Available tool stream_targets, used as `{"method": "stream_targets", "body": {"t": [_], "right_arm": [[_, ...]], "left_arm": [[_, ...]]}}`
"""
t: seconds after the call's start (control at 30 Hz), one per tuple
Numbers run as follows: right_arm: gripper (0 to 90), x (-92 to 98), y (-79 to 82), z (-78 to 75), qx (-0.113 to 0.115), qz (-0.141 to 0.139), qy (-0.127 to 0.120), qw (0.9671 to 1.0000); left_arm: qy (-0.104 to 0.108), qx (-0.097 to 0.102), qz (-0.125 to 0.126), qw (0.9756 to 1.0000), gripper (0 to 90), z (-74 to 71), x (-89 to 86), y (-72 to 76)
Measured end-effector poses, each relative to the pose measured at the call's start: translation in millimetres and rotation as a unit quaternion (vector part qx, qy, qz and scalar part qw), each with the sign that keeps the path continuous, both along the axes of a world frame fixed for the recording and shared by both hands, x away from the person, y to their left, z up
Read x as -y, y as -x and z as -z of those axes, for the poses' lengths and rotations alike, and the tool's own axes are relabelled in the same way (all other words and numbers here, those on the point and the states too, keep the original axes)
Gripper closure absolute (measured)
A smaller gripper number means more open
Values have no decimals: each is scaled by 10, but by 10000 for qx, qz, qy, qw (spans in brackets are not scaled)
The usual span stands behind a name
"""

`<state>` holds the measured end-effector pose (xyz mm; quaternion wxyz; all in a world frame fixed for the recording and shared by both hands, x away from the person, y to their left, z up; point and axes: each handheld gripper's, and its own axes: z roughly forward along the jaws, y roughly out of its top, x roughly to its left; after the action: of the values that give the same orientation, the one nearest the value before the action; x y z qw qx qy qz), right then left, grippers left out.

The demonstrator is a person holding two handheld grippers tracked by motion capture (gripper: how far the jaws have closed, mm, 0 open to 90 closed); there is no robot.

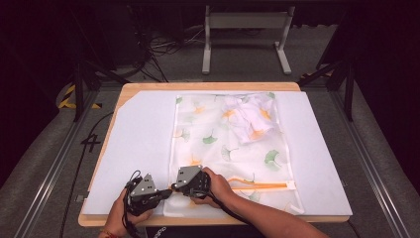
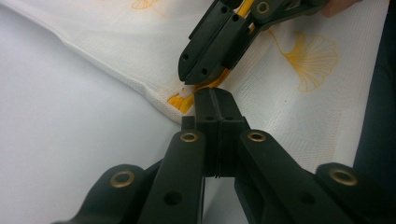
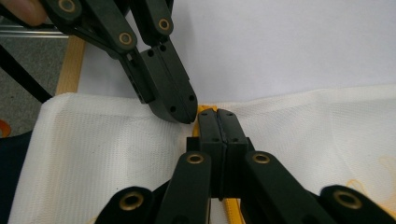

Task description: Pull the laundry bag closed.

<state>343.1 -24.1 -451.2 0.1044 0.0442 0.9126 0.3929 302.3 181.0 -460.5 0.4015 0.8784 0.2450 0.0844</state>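
A white mesh bag (image 1: 223, 144) printed with ginkgo leaves lies flat on the table, with a bundled white garment (image 1: 250, 119) inside near its far end. An orange zipper (image 1: 262, 186) runs along its near end. My right gripper (image 1: 176, 186) is shut over the zipper's left end, and orange shows at its tip (image 3: 217, 114) and under its jaws. My left gripper (image 1: 167, 192) is shut, its tip (image 2: 212, 93) meeting the right gripper's tip (image 2: 196, 77) beside the orange zipper end (image 2: 180, 100). Whether the left jaws pinch fabric I cannot tell.
A white sheet (image 1: 138, 144) covers the wooden table (image 1: 148, 85). The bag's near edge reaches the table's front edge. A grey frame (image 1: 245, 22) and cables stand on the floor beyond. Metal rails run along both sides.
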Motion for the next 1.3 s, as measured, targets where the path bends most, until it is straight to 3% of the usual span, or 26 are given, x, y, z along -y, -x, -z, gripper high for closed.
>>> {"method": "stream_targets", "body": {"t": [0.17, 1.17, 1.3], "right_arm": [[900, 28, 24, -8, 105, -54, 19, 9999], [900, 175, 113, -33, 170, -71, -88, 9998], [900, 162, 125, -26, 324, -50, 22, 9995]], "left_arm": [[40, -53, -48, 10000, 900, 2, -5, -1], [255, -209, -169, 9993, 900, 16, -39, -14], [449, -183, -476, 9977, 900, -31, -93, -55]]}}
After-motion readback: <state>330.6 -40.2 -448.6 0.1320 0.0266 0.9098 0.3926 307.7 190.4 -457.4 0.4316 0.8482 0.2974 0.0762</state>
